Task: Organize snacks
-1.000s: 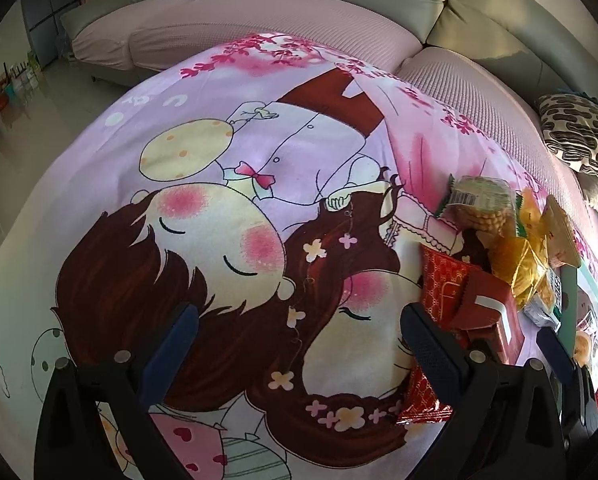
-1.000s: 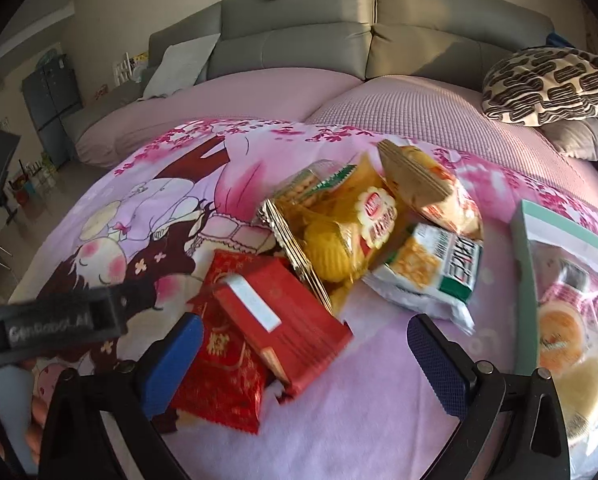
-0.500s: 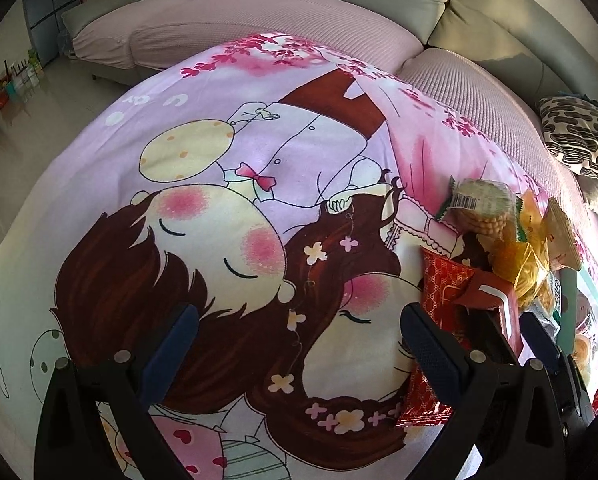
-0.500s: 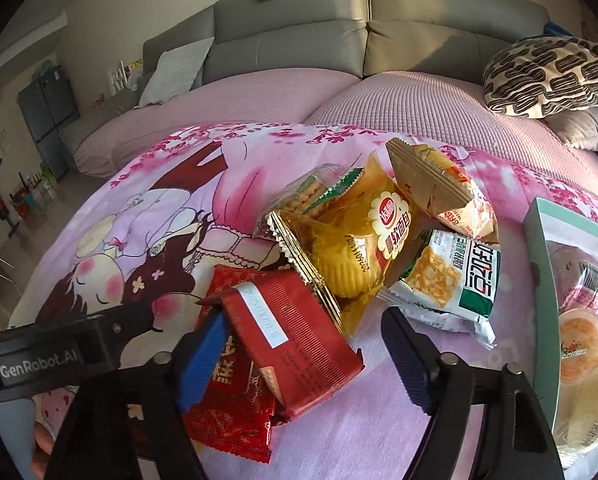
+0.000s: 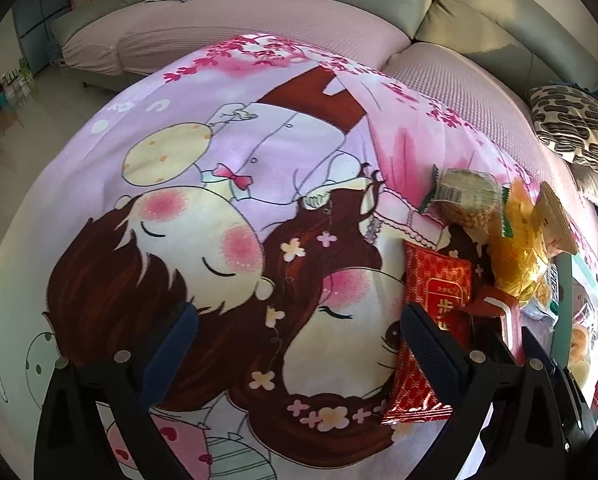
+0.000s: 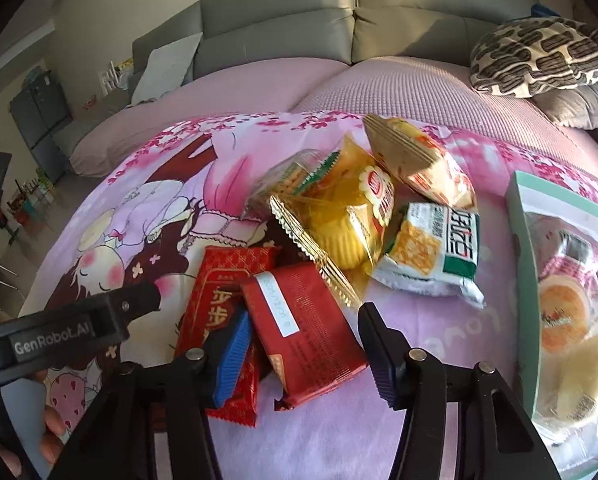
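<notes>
Both wrist views low; shared red packet [image 5: 439,292]

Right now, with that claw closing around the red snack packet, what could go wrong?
The right gripper straddles the dark red packet, which lies partly on a patterned red packet; the left finger could drag both along. The gold-edged yellow pack touches its far corner and might shift too.

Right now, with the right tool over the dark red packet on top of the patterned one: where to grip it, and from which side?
Grip the dark red packet across its short width at mid-body, coming down from above. It lies flat, tilted over the patterned red packet, and the right tool already straddles it with one finger on each long edge. Avoid the crimped ends, which are thin and likely to slip.
</notes>
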`<control>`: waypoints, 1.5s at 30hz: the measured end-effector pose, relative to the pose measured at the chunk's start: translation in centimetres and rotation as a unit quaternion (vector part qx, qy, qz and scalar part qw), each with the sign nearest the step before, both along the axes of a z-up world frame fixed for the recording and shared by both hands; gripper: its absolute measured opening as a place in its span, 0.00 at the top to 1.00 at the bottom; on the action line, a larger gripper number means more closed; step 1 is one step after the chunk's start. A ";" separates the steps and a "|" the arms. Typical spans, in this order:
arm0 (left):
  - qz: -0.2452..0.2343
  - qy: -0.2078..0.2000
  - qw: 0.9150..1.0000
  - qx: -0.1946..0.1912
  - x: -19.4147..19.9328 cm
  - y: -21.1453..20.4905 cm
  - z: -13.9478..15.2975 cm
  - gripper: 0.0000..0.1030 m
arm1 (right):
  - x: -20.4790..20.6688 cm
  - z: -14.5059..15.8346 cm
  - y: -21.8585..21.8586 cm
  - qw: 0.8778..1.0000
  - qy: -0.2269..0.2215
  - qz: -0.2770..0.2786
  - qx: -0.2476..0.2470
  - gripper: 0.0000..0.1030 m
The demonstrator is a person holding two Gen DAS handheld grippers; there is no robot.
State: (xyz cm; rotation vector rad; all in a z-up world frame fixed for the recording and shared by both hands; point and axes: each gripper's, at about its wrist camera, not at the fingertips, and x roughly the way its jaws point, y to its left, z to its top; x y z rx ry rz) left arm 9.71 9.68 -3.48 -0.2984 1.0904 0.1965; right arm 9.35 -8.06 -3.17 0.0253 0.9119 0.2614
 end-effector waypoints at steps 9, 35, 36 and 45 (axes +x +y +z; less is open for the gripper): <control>-0.040 -0.003 0.999 -0.004 0.6 -2.5 0.1 0.02 | -1.3 -0.1 -2.4 0.999 0.017 -0.027 -0.016 0.49; -0.090 0.026 0.994 0.051 2.1 -6.4 -1.7 0.02 | -2.6 0.3 -5.4 0.997 0.032 -0.047 -0.046 0.54; -0.084 0.028 0.995 0.053 2.0 -5.9 -1.7 0.02 | -2.6 0.3 -5.4 0.997 0.033 -0.046 -0.045 0.54; -0.060 0.027 0.996 0.054 1.2 -4.2 -1.6 0.02 | -2.5 0.1 -5.3 0.997 0.034 -0.041 -0.052 0.54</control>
